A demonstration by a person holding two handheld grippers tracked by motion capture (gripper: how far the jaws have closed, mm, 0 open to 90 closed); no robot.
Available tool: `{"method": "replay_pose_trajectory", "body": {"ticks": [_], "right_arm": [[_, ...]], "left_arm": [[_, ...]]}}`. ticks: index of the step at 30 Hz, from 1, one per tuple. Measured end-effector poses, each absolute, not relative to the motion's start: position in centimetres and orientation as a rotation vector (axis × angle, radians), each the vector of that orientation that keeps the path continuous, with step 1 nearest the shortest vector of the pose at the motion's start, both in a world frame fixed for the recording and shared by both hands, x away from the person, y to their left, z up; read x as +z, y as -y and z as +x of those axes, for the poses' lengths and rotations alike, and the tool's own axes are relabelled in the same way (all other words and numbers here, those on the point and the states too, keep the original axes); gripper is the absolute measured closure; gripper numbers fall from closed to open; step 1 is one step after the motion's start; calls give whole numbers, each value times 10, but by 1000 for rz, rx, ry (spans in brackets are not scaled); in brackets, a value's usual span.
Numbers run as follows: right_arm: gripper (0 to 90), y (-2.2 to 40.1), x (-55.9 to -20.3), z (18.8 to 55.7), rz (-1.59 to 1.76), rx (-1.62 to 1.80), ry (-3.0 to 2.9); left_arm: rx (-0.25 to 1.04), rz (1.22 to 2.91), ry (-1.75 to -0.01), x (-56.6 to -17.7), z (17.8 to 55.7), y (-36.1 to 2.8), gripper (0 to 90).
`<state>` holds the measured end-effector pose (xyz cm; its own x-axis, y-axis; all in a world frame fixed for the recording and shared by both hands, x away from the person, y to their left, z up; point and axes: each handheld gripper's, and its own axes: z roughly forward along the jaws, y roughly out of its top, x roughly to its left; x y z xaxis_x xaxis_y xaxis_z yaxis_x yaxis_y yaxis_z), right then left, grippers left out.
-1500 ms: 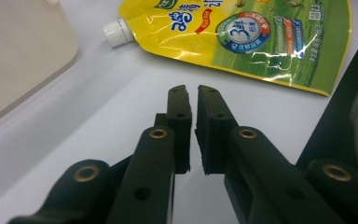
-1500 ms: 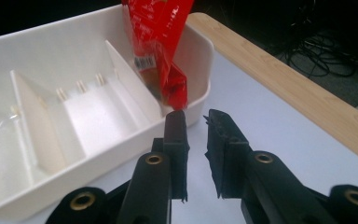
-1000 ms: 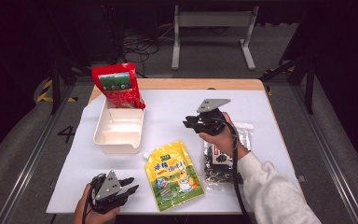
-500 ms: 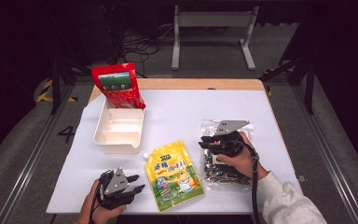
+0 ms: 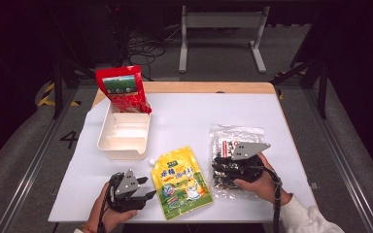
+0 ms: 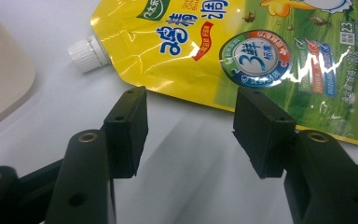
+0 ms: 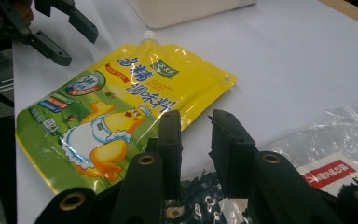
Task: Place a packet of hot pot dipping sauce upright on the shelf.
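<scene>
A yellow-green spouted pouch [image 5: 182, 182] lies flat at the table's front middle. My left gripper [image 5: 148, 188] rests low just left of it, pointing at its edge. Its jaws have just been opening; in the left gripper view they [image 6: 189, 107] stand apart over bare table, short of the pouch [image 6: 242, 51] and its white cap [image 6: 87, 53]. My right gripper [image 5: 214, 165] sits over the left part of a clear bag of dark contents [image 5: 235, 136]. In the right gripper view its jaws [image 7: 196, 121] show a narrow gap with nothing gripped, above the bag's edge [image 7: 335, 149].
A white tray [image 5: 108, 126] stands at the left middle, with a red bag [image 5: 121, 90] propped upright at its far end. The other hand's gripper [image 7: 77, 46] shows at the top left of the right gripper view, beyond the pouch [image 7: 121, 107].
The right gripper has come down from the table's middle to the clear bag near the front. The left gripper's jaws have spread wider, and it has edged towards the pouch.
</scene>
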<state>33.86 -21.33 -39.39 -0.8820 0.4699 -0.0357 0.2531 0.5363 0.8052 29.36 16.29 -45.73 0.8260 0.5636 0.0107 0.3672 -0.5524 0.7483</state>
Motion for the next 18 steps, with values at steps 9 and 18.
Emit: {"method": "replay_pose_trajectory", "body": {"ticks": [9, 18], "right_arm": [[729, 225, -402, 319, 619, 1225, -2548], [722, 252, -406, 306, 694, 1204, -2504]], "left_arm": [[294, 2225, -717, -461, 300, -163, 385], [301, 2230, -696, -459, 302, -161, 375]]}}
